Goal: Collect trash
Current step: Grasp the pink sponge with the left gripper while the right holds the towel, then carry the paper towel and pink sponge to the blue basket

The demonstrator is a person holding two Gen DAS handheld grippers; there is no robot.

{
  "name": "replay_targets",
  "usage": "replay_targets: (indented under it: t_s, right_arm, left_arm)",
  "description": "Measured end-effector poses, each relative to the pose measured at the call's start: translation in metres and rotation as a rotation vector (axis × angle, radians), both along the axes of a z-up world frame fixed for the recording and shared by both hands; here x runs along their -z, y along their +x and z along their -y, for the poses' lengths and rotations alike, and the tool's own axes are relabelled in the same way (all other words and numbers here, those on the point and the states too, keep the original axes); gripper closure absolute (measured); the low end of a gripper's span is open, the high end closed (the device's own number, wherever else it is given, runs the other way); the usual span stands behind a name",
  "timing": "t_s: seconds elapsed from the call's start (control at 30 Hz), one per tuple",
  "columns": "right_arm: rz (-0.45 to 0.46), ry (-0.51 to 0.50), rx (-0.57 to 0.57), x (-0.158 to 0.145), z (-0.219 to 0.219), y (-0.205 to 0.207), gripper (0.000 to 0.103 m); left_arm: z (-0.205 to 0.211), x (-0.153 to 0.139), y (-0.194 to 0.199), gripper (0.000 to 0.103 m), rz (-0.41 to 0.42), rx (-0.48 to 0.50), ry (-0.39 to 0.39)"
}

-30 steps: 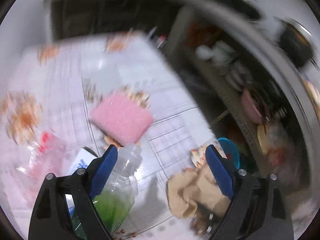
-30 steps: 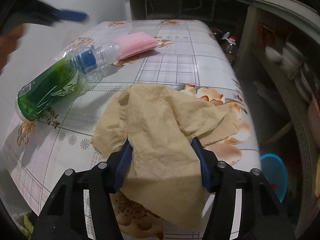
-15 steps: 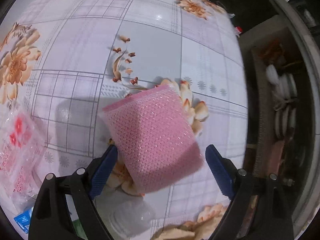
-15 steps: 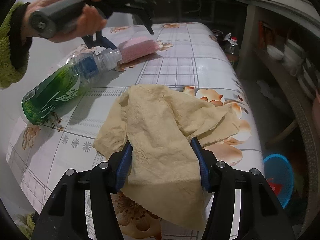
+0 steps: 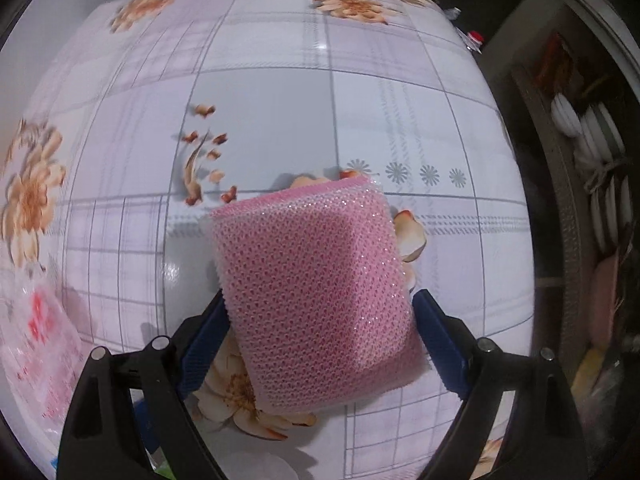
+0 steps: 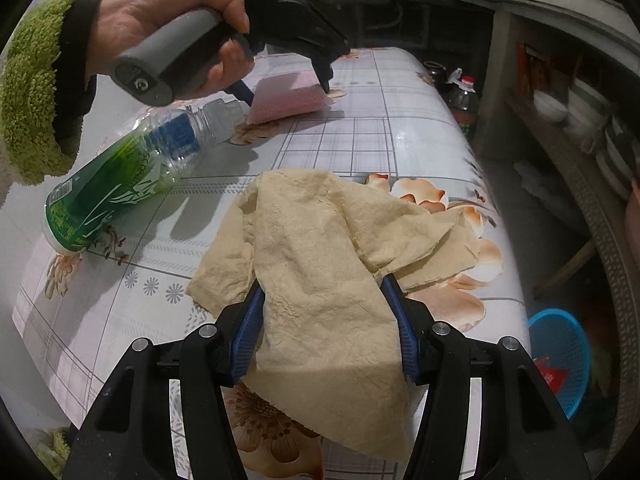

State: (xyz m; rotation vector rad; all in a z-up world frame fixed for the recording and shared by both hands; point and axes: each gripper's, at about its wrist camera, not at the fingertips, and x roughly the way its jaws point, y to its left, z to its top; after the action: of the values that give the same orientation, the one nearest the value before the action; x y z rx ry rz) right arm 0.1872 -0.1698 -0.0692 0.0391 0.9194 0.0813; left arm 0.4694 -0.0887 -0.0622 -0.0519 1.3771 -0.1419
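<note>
A pink mesh sponge [image 5: 316, 292] lies on the flowered tablecloth, between the open fingers of my left gripper [image 5: 320, 316]; its jaws flank the sponge without pressing it. The sponge also shows in the right wrist view [image 6: 288, 94], with the left gripper [image 6: 286, 88] over it. My right gripper [image 6: 324, 304] is shut on a crumpled tan paper towel [image 6: 324, 248] that drapes over the table. A green plastic bottle [image 6: 132, 168] lies on its side left of the towel.
A crinkled clear wrapper with red print [image 5: 36, 340] lies at the table's left. A blue basket [image 6: 560, 364] stands on the floor past the right edge. Shelves with dishes [image 6: 592, 120] stand at the right, and a dark bottle [image 6: 464, 100] behind the table.
My left gripper swung from above the bottle to the pink sponge and lowered around it. My right gripper stayed still, holding the paper towel.
</note>
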Motion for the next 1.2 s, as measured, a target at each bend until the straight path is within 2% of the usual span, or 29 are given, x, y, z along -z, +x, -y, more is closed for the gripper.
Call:
replay_targets:
  t_s: [0.1,0.2,0.23,0.37,0.53,0.63,0.9,1.2]
  right_arm:
    - [0.003,-0.031,0.008,0.000,-0.002,-0.001,0.053]
    - [0.004,-0.043,0.013,-0.001,-0.002,-0.002,0.062]
    - [0.003,-0.039,0.019,-0.002,0.000,-0.003,0.068]
    - [-0.007,-0.001,0.046,-0.003,0.012,-0.001,0.085]
    - [-0.019,0.072,0.069,-0.004,0.026,0.000,0.097]
    - [-0.020,0.129,0.081,-0.005,0.033,-0.002,0.099]
    - [0.018,0.195,0.106,-0.021,0.045,-0.013,0.100]
    - [0.082,0.244,0.176,-0.044,0.071,-0.038,0.100]
  left_arm:
    - [0.008,0.001,-0.002,0.017,0.024,0.041,0.024]
    - [0.012,-0.002,-0.004,0.020,0.043,0.074,0.049]
    - [0.013,-0.003,-0.005,0.021,0.048,0.081,0.057]
    - [0.012,-0.005,-0.010,0.022,0.073,0.095,0.073]
    - [0.009,-0.013,-0.018,0.022,0.097,0.106,0.060]
    - [0.003,-0.024,-0.028,0.023,0.108,0.107,0.041]
    - [0.008,-0.050,-0.046,0.023,0.147,0.144,-0.033]
    - [0.039,-0.090,-0.111,0.023,0.185,0.290,-0.146]
